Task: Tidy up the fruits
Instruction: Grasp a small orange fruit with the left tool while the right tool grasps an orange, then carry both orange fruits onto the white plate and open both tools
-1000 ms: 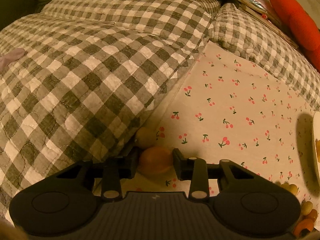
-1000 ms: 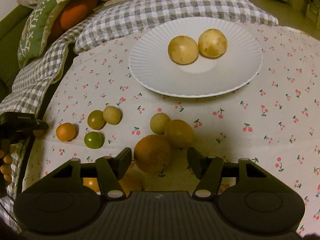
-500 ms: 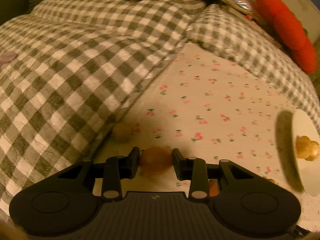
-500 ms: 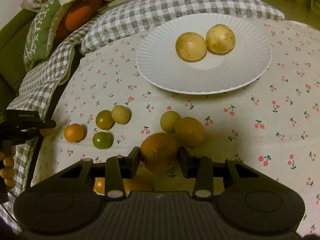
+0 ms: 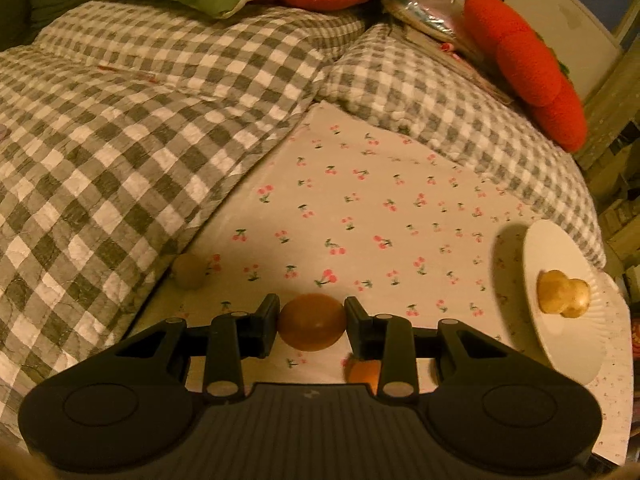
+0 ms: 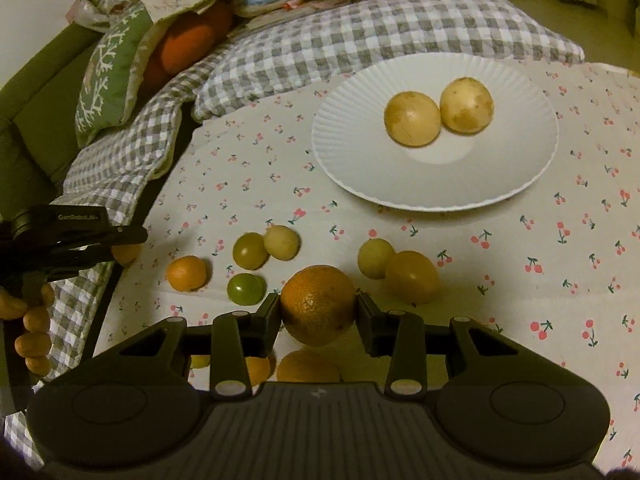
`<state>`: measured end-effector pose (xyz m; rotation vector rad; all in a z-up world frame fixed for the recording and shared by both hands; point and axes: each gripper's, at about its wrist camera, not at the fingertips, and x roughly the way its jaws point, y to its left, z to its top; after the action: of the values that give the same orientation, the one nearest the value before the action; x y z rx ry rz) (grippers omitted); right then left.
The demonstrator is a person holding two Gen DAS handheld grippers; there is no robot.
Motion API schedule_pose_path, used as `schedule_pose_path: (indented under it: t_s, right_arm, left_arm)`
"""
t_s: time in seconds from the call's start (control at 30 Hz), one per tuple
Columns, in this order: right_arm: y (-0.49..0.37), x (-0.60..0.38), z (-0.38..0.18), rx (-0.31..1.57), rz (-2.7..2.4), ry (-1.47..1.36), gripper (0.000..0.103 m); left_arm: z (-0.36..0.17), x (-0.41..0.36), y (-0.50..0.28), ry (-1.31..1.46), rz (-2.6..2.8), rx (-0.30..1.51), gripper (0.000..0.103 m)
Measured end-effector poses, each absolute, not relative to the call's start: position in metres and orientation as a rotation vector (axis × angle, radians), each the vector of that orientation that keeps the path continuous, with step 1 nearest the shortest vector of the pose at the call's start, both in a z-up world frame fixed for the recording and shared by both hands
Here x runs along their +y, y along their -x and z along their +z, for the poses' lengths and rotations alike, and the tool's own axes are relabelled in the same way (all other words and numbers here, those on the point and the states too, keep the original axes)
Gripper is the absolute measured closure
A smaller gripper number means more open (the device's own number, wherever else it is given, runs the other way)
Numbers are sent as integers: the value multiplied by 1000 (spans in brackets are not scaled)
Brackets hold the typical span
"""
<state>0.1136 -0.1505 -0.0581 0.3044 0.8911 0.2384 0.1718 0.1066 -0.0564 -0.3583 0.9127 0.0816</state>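
Left gripper: its jaws are clamped on a small orange fruit, which is held clear of the cherry-print cloth near the cloth's left edge.
Right gripper: its jaws press on both sides of a large orange, near the front edge of the cloth; whether the orange has left the cloth cannot be told.
Plate: it sits toward the far right part of the cloth and holds two yellow fruits, which touch each other.
Loose fruit: a small tangerine, three green-yellow ones and a yellow pair lie between the right gripper and the plate.
Risk, slip: both held fruits are round and smooth, gripped across the middle only; a tilt or jolt probably rolls one out.
Risk, knock: carried low, the large orange likely strikes the yellow pair just beside it and scatters them.
Risk, plate: a fruit dropped onto the plate may bump the two already there, or roll off the rim.
Risk, edge: a stray fruit rests against the checked quilt at the left edge and may get hidden under it.
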Motion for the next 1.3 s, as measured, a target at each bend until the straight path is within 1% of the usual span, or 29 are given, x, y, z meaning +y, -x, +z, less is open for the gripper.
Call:
schedule_pose_path:
  t_s: [0.67, 1.07, 1.3]
  right_arm:
    - [-112, -159, -33, 789, 248, -315, 66]
    - [-115, -205, -8, 693, 187, -413, 66]
    - [-115, -226, 8, 630, 144, -394, 66]
  left_arm:
    - [-27, 63, -156, 339, -93, 799, 82]
    - [-15, 21, -157, 329, -176, 757, 82]
    - [-13, -3, -159, 294, -213, 731, 82]
